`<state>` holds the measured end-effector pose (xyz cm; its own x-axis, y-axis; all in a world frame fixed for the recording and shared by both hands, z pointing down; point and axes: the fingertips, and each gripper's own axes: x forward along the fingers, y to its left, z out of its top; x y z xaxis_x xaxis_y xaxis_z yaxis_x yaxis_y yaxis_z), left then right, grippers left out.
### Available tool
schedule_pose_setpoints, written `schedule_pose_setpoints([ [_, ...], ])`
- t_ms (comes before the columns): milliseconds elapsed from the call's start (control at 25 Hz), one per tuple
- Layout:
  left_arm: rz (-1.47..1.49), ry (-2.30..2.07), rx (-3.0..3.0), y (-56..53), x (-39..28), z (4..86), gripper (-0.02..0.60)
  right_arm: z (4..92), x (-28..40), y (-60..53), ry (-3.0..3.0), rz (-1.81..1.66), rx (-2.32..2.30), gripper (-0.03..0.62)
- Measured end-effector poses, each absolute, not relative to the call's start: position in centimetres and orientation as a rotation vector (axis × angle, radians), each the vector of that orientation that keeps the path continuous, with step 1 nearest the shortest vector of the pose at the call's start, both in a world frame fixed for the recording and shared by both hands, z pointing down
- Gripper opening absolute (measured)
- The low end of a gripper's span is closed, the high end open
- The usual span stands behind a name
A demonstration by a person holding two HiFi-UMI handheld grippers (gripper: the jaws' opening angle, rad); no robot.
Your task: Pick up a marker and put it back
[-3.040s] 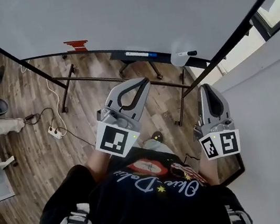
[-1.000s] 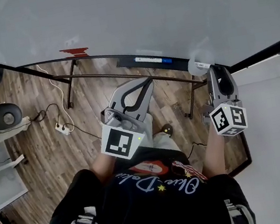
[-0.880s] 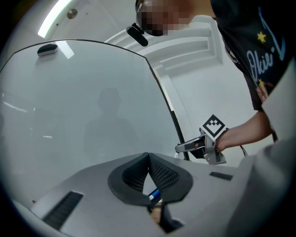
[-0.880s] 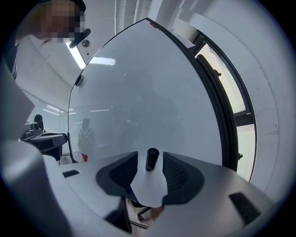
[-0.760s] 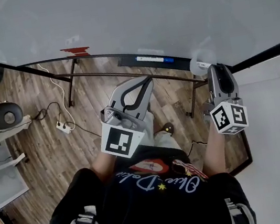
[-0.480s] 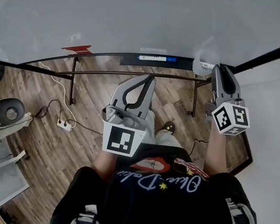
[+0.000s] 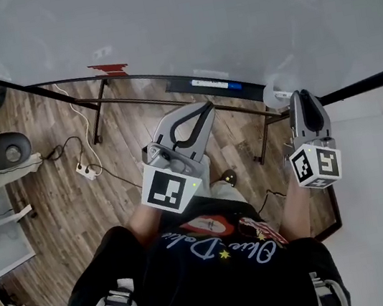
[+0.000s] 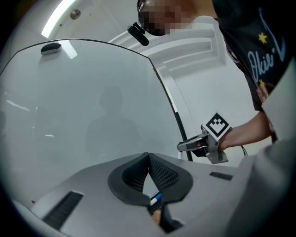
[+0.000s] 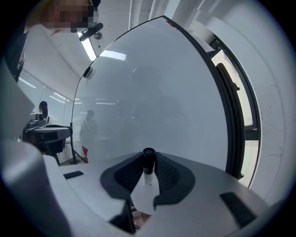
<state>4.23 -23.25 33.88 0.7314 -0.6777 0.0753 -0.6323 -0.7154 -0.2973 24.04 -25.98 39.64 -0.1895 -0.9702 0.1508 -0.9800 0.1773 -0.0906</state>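
Right gripper (image 9: 148, 159) closing on a marker (image 9: 147, 170) at a whiteboard (image 7: 191, 18).
The black-capped marker stands between its narrowing jaws, cap at the tips, pads touching it. The left gripper (image 8: 148, 156) has its jaws together, empty.

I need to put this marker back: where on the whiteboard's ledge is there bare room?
The ledge is bare at its left end, before the blue-ended marker, and briefly between that marker and the round white piece. The right end is crowded: there the right gripper, jaws closing, has the black-capped marker between them.
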Motion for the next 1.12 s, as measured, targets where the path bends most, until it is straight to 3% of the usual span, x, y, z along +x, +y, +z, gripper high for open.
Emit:
schedule_pose_setpoints([
  [1120, -0.178, 1.108, -2.663, -22.4, 3.9, 32.0, 0.003, 33.7, 22.9, -24.4, -2.441, 0.08, 1.875, 0.072],
])
